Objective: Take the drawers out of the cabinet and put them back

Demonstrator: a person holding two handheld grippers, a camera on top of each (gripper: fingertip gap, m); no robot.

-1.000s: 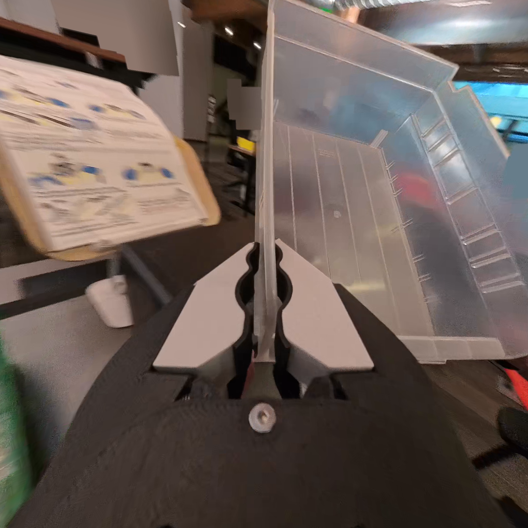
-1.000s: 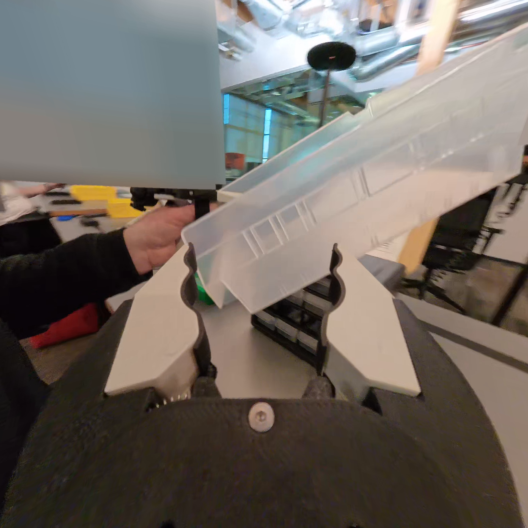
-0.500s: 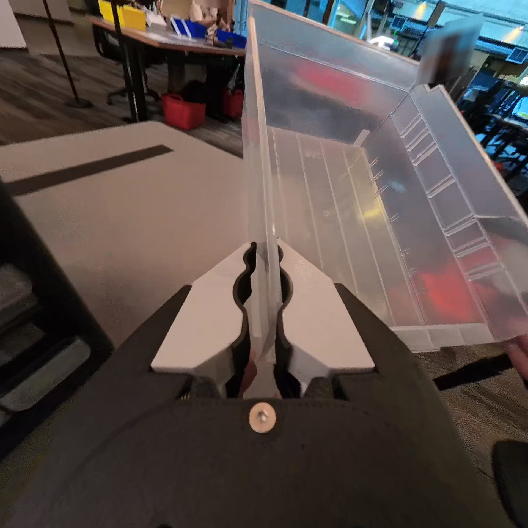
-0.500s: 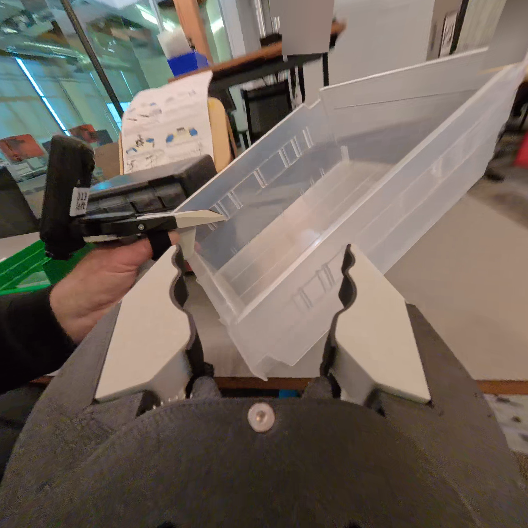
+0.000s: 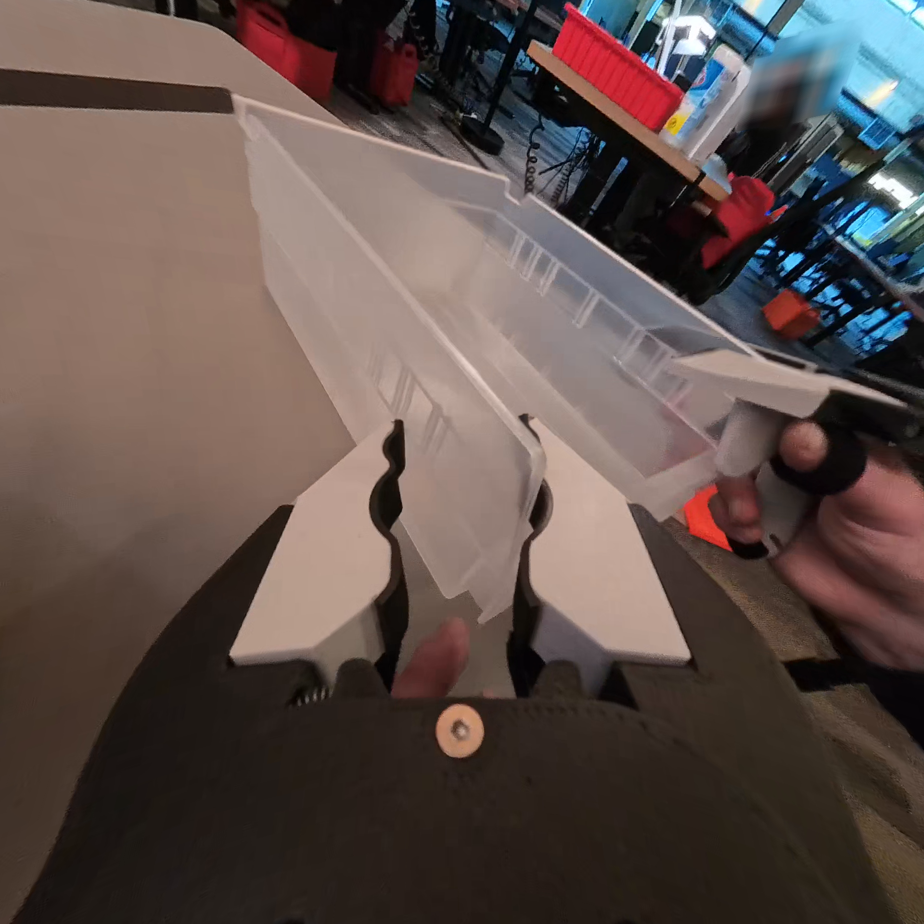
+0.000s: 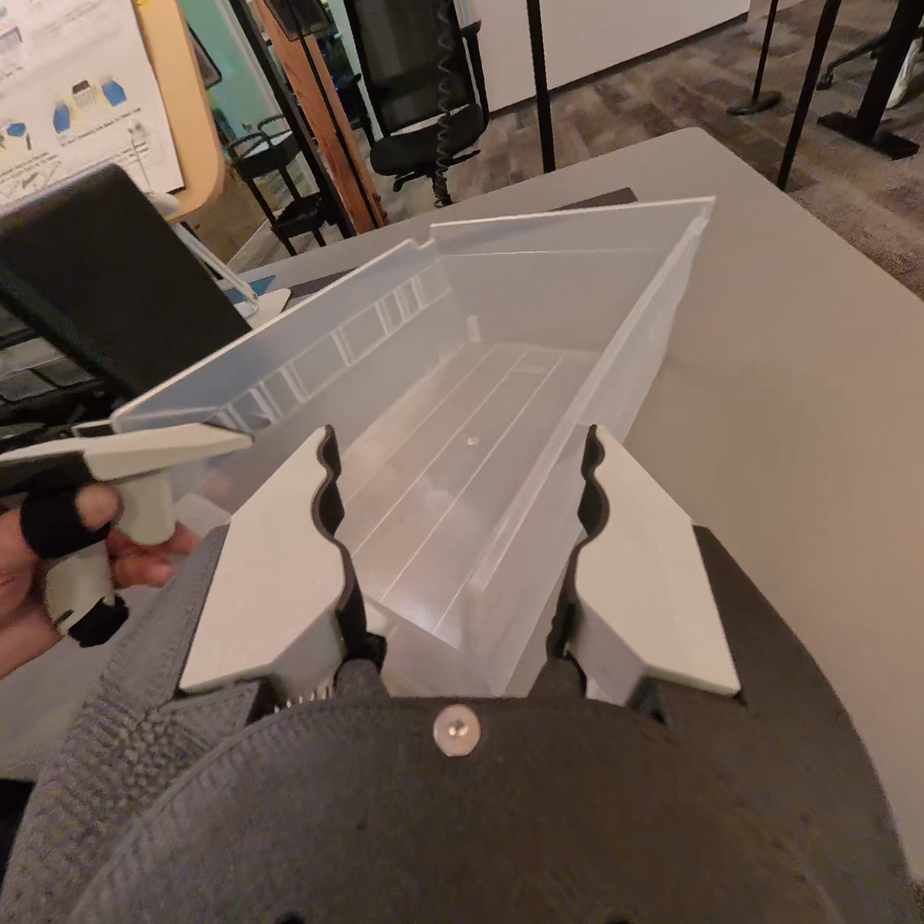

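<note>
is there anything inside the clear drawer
No, the right wrist view looks straight down into the clear drawer, and its floor and walls are bare.

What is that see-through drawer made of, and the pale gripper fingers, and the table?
The drawer looks like clear, slightly frosted moulded plastic: the table shows through its ribbed walls. The right gripper has fingers of matte pale-grey material, probably plastic. The table top is smooth and grey, perhaps laminate.

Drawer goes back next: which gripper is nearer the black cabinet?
Left. The left gripper sits at the drawer's corner beside the cabinet; the right gripper straddles the drawer's near end, farther off.
</note>
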